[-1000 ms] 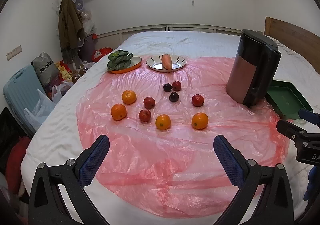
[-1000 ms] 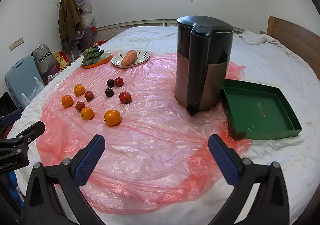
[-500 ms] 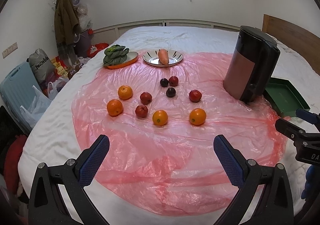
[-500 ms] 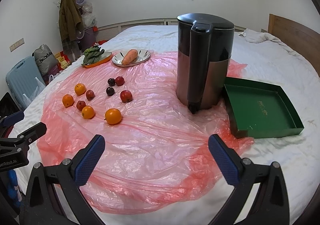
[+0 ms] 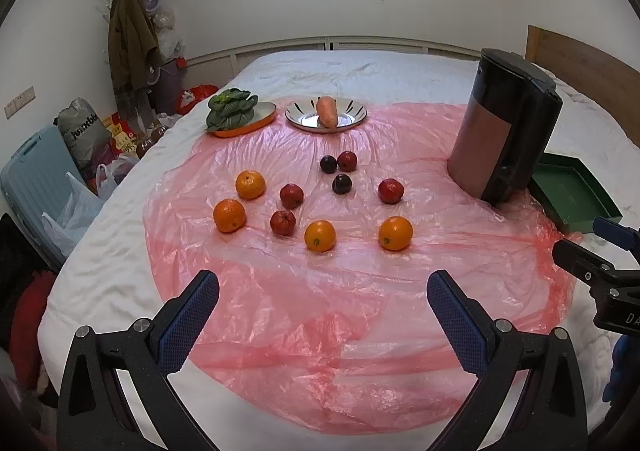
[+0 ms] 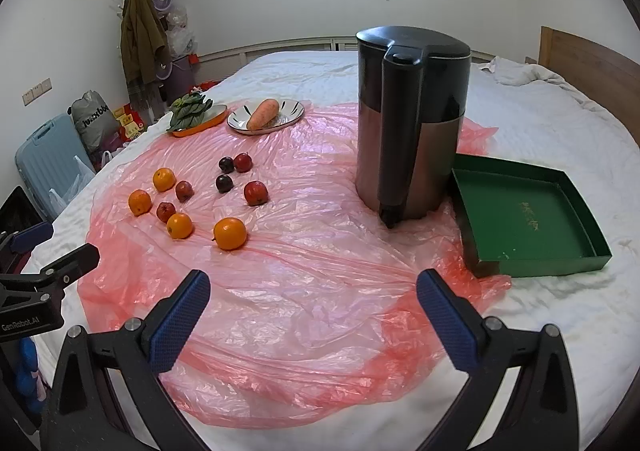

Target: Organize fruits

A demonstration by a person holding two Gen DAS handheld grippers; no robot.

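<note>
Several oranges, such as the nearest orange (image 5: 395, 233) (image 6: 229, 233), lie with red apples (image 5: 390, 191) (image 6: 255, 193) and dark plums (image 5: 342, 183) (image 6: 224, 183) on a pink plastic sheet (image 5: 320, 311) (image 6: 312, 291) spread over a bed. An empty green tray (image 6: 524, 219) (image 5: 568, 191) sits at the right. My left gripper (image 5: 322, 305) hovers open above the sheet's near part, well short of the fruit. My right gripper (image 6: 313, 305) is open too, nothing between its fingers. Each gripper shows at the edge of the other's view.
A tall black and copper appliance (image 6: 412, 123) (image 5: 504, 131) stands between the fruit and the tray. At the back are a plate with a carrot (image 5: 326, 111) (image 6: 263, 114) and an orange dish of leafy greens (image 5: 232, 111) (image 6: 190, 113). Bags and a blue suitcase (image 5: 32, 179) crowd the floor left.
Both views have drawn back and risen slightly, so the fruit sits a little farther up the frames. Both grippers stay open; no fruit has moved.
</note>
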